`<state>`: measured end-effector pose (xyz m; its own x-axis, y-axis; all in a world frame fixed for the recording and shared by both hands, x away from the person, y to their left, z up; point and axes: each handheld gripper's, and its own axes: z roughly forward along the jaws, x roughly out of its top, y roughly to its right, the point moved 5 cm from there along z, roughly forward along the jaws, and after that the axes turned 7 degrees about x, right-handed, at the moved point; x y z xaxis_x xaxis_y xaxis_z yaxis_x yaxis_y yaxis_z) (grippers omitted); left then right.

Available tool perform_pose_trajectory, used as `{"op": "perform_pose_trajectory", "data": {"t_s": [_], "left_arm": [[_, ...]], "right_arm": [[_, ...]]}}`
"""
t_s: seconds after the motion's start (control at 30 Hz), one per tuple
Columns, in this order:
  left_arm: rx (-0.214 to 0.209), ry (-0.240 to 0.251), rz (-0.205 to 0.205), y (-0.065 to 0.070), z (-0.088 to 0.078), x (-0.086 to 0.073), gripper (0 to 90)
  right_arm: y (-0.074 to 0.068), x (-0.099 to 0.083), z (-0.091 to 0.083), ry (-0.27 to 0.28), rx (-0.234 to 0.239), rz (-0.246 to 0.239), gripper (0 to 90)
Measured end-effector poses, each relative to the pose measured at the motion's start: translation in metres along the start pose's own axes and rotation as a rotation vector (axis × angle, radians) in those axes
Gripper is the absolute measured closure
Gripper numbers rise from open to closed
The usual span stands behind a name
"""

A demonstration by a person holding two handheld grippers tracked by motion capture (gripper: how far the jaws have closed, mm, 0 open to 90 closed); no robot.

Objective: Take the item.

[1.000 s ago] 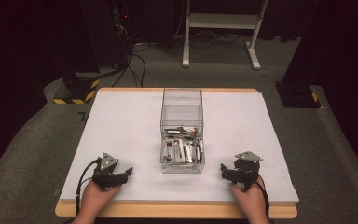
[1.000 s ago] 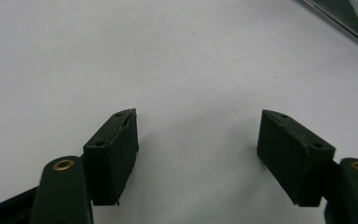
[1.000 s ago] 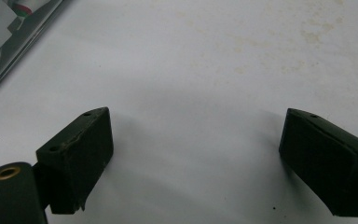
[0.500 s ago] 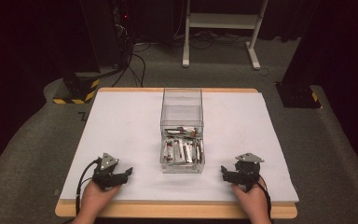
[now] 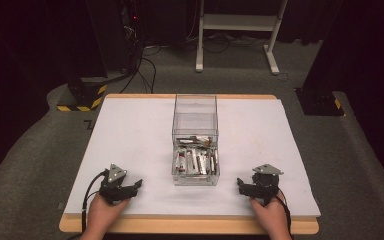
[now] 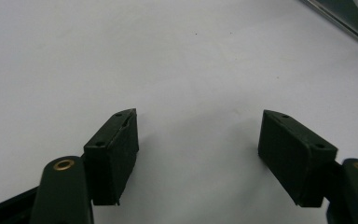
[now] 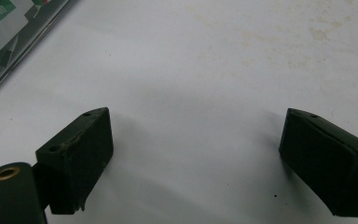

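Note:
A clear plastic box [image 5: 195, 121] stands in the middle of the white table [image 5: 130, 135], holding several small silver packets [image 5: 195, 161] in its near half. My left gripper [image 5: 138, 185] rests on the table near the front left, open with nothing between its jaws. My right gripper [image 5: 240, 184] rests near the front right, open too and holding nothing. The left gripper view has bare white table between the left gripper's pads [image 6: 112, 154], with the box's edge [image 6: 349, 23] at the top right. A corner of the box [image 7: 14, 32] sits at the top left of the right gripper view.
Dark floor surrounds the table. A white frame stand [image 5: 240, 30] and black equipment with cables [image 5: 130, 40] stand behind the far edge. A yellow-and-black striped base [image 5: 80, 102] sits off the far left corner. A black post base [image 5: 317, 102] stands at the far right.

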<state>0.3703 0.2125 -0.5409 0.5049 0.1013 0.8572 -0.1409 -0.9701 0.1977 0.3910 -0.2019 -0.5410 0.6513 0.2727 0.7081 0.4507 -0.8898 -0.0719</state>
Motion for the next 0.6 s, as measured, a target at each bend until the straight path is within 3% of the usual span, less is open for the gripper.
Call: {"op": "perform_pose_trajectory", "data": {"t_s": [0.17, 0.23, 0.3, 0.37, 0.43, 0.6], "left_arm": [[0.003, 0.0, -0.002, 0.001, 0.0, 0.0, 29.3], [-0.012, -0.015, 0.015, 0.0, -0.002, 0.0, 32.6], [-0.01, -0.011, -0.008, 0.0, -0.003, 0.001, 37.7], [-0.019, -0.018, 0.004, 0.0, -0.006, 0.001, 37.6], [-0.022, 0.008, -0.02, 0.002, -0.007, 0.004, 37.6], [-0.037, 0.028, -0.012, 0.007, -0.012, 0.007, 37.7]], "right_arm": [[0.0, 0.0, 0.0, 0.0, 0.001, -0.002, 9.6], [0.0, 0.0, 0.0, 0.0, 0.0, 0.0, 9.6], [0.0, 0.0, 0.0, 0.0, 0.0, -0.003, 9.6], [0.0, 0.0, 0.0, 0.0, 0.0, -0.003, 9.6], [0.0, 0.0, 0.0, 0.0, 0.0, -0.003, 9.6], [0.0, 0.0, 0.0, 0.0, 0.0, -0.003, 9.6]]}}
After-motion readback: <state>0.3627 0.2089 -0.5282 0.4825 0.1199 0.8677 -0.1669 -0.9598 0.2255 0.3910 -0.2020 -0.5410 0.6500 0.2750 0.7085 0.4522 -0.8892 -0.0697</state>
